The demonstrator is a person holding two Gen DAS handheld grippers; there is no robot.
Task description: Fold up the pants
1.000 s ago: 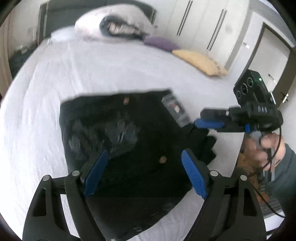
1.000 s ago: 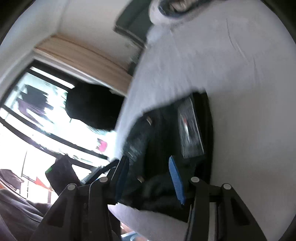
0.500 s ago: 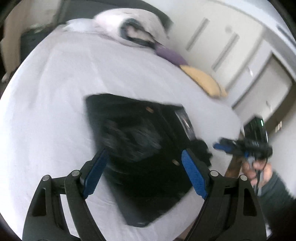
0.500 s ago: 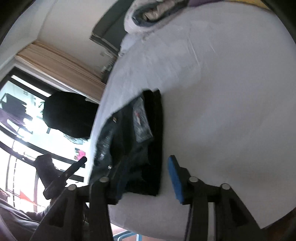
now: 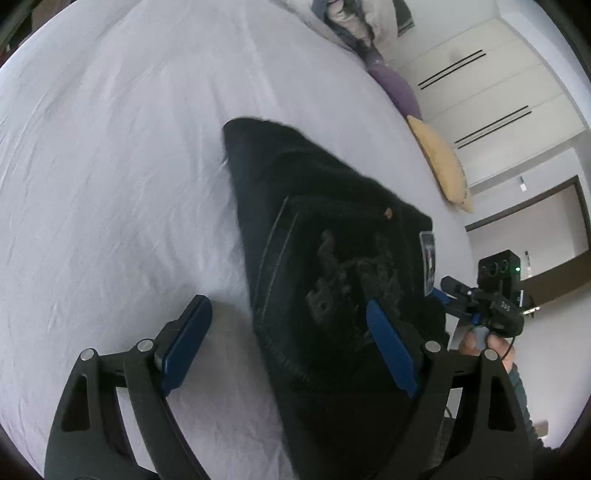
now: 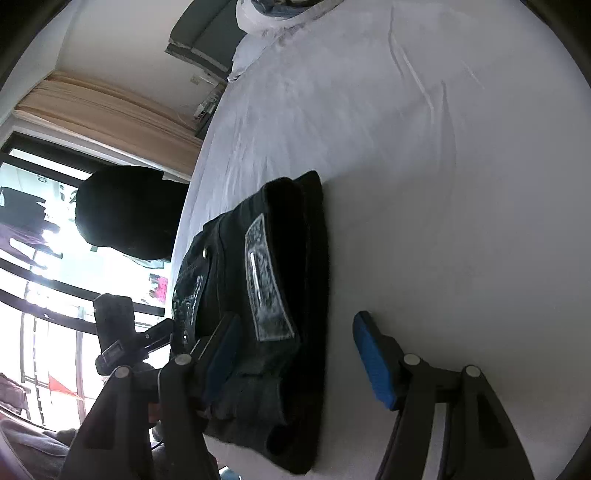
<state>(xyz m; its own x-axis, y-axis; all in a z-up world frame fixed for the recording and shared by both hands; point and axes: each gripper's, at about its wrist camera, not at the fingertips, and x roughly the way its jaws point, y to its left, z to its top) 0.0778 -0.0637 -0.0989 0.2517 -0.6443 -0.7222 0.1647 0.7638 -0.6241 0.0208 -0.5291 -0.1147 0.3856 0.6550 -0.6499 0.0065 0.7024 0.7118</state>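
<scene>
The left gripper (image 5: pixel 288 343) is held wide apart and empty above the bed (image 5: pixel 110 184). The right gripper (image 6: pixel 295 354) is seen opening, the pants (image 6: pixel 273 295) between its pads but not pinched. The folded pants lie toward two o'clock of the left gripper, near the mattress edge.

We see a bed (image 5: pixel 129 166) covered by a pale, creased sheet. At its head lie a bundled duvet (image 5: pixel 354 18), a purple pillow (image 5: pixel 397 90) and a yellow pillow (image 5: pixel 441 166). Behind them stands a white wardrobe (image 5: pixel 491 85) with thin dark handles, and a dark-framed doorway (image 5: pixel 535 229) beside it. On the other side we see a beige curtain (image 6: pixel 103 114) above a large dark-framed window (image 6: pixel 48 266) full of bright daylight, and a dark headboard (image 6: pixel 201 40) against a pale wall (image 6: pixel 122 40).
</scene>
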